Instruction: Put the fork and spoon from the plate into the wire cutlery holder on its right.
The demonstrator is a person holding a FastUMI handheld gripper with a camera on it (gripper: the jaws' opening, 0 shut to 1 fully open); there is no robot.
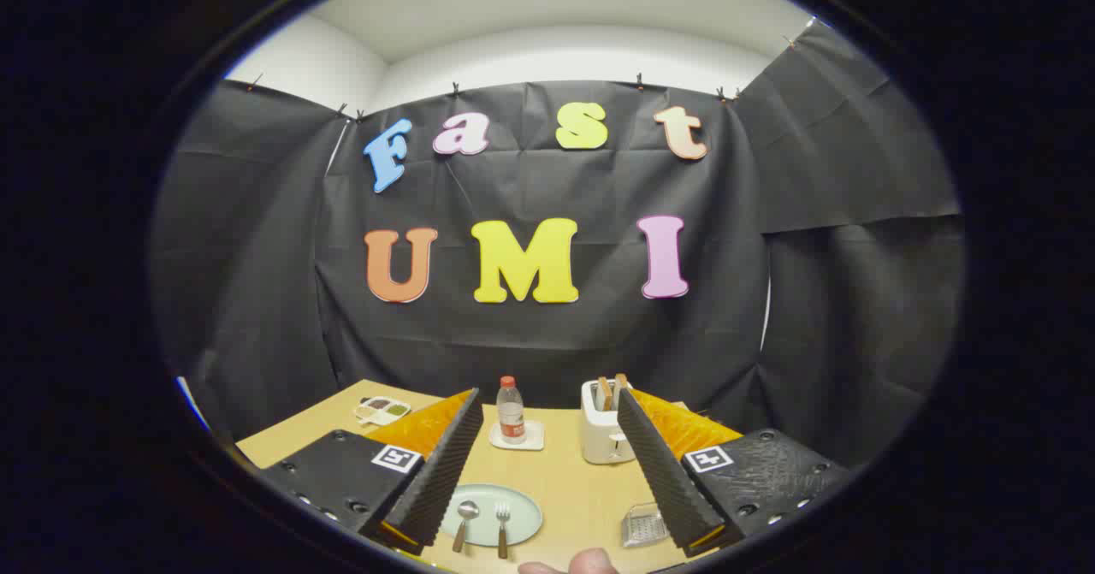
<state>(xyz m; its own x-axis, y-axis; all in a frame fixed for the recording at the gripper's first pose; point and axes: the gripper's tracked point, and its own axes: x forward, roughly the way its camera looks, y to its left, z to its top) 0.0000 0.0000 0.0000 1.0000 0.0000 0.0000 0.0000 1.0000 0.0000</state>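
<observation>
A pale green plate (520, 505) lies on the wooden table, low between my two fingers and nearer the left one. On it lie a spoon (464, 518) and, to its right, a fork (502, 523), both with wooden handles pointing towards me. The wire cutlery holder (643, 524) stands to the right of the plate, just beside my right finger (671, 480). My gripper (554, 535) is open, held above and short of the plate, with nothing between its ribbed black fingers.
A water bottle (511, 411) stands on a white coaster (517, 439) beyond the plate. A white toaster (601, 433) with bread slices stands to its right. A small tray (382, 409) of sauces sits at the far left. A fingertip (590, 562) shows at the near edge.
</observation>
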